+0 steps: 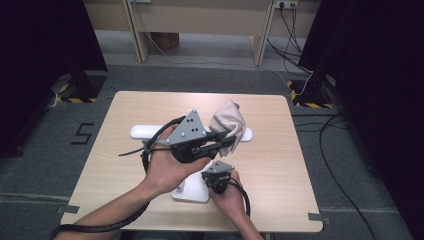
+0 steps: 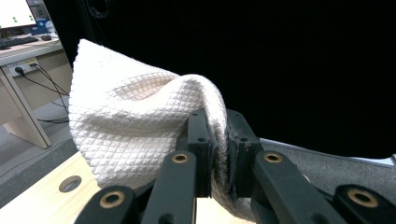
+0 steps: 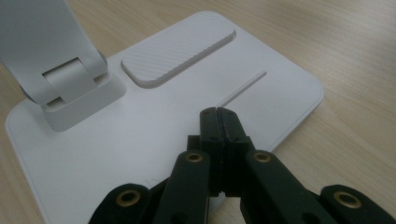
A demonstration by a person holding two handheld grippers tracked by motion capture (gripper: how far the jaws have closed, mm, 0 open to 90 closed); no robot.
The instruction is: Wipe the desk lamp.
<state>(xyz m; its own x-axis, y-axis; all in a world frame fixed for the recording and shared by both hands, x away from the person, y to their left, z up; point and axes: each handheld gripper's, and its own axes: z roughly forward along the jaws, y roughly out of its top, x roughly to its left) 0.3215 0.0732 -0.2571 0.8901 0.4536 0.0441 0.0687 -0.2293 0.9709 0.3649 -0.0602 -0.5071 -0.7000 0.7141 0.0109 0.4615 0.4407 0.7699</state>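
Observation:
A white waffle-weave cloth (image 1: 227,120) hangs bunched above the table, and my left gripper (image 1: 231,140) is shut on a fold of it. In the left gripper view the cloth (image 2: 126,121) bulges up and to the left of the left gripper (image 2: 218,126), whose jaws pinch its edge. A white stand has a flat base (image 1: 192,195) near the front edge and a long crossbar (image 1: 145,131) behind my hands. My right gripper (image 1: 210,182) is shut with nothing between its jaws. In the right gripper view the right gripper (image 3: 218,114) has its tips on the base (image 3: 140,140).
The base carries a ribbed raised pad (image 3: 177,51), a thin slot and a hinged post (image 3: 70,88). The light wooden table (image 1: 280,165) has a round hole (image 2: 70,183) near the cloth. Black curtains, desks and floor cables lie beyond it.

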